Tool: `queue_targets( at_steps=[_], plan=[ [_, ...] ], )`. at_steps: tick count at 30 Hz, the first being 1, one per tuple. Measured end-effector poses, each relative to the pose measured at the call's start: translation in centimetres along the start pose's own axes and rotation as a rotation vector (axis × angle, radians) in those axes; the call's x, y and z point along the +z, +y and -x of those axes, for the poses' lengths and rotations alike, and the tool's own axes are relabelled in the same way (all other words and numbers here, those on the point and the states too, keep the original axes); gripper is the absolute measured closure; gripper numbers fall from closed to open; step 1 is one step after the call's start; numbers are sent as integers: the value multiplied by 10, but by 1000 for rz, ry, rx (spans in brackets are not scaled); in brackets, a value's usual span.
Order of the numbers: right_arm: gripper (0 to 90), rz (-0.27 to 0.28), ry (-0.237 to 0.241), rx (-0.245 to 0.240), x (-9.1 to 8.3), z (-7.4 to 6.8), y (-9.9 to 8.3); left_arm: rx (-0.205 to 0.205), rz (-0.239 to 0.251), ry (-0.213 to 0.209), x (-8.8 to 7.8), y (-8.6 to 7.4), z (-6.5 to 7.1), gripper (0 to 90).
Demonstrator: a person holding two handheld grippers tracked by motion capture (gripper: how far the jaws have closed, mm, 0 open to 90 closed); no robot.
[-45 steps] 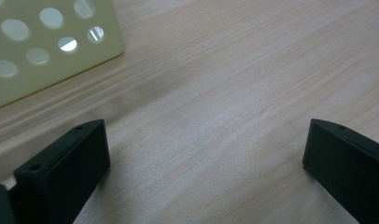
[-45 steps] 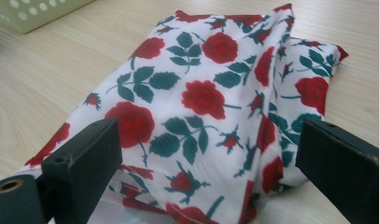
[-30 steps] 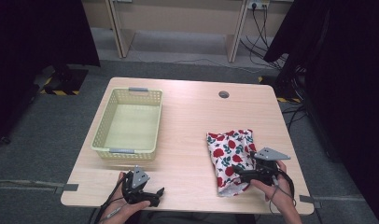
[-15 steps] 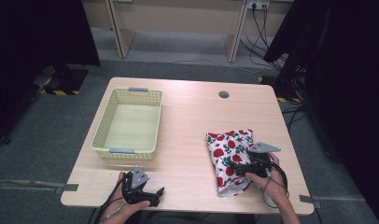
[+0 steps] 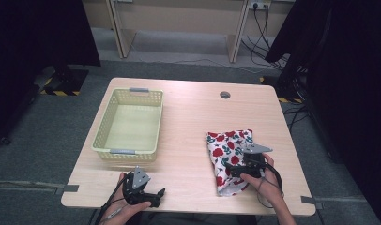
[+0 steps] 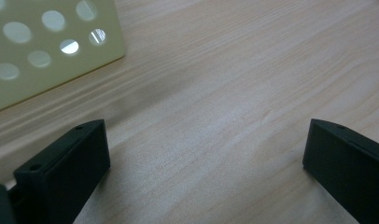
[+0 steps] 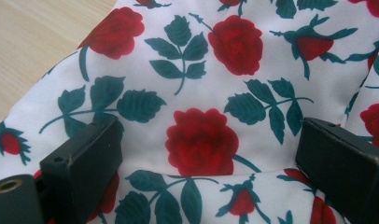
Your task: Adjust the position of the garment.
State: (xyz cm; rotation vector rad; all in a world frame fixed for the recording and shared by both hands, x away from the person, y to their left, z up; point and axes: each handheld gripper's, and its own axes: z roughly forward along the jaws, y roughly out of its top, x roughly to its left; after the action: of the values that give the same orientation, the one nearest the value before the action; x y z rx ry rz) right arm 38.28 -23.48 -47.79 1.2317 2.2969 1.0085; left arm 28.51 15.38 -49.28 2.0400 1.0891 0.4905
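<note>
A white cloth with red roses and green leaves (image 5: 226,150) lies crumpled on the right half of the wooden table (image 5: 193,117). My right gripper (image 5: 231,169) rests low on it, open, its jaws spread wide over the rose-print cloth (image 7: 201,135). A pale yellow-green perforated basket (image 5: 127,124) stands empty on the left side. My left gripper (image 5: 156,196) sits near the table's front edge just in front of the basket, open, with bare wood between its jaws. In the left gripper view (image 6: 206,154) the basket wall (image 6: 43,42) shows at the upper left.
A round cable hole (image 5: 224,94) sits near the table's far edge. Desk legs and cables (image 5: 254,28) stand on the grey floor beyond. Black curtains (image 5: 348,70) hang to the right and left. Bare wood lies between basket and cloth.
My right gripper has slid left and a little forward across the cloth, now lower on it. The left gripper has stayed where it was.
</note>
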Motion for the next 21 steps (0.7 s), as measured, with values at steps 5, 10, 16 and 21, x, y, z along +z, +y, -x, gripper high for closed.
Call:
queue_targets(
  at_steps=[5,10,16,21],
  plan=[
    [72,3,-45,23,13,-15,11,0,1,-1,0,0,0,0],
    [72,0,-48,26,28,-27,24,0,2,-2,0,0,0,0],
    [72,0,-53,43,41,-35,36,1,2,-3,0,0,0,0],
    [72,10,-69,55,49,-40,42,0,6,-3,0,-1,0,0]
  ],
)
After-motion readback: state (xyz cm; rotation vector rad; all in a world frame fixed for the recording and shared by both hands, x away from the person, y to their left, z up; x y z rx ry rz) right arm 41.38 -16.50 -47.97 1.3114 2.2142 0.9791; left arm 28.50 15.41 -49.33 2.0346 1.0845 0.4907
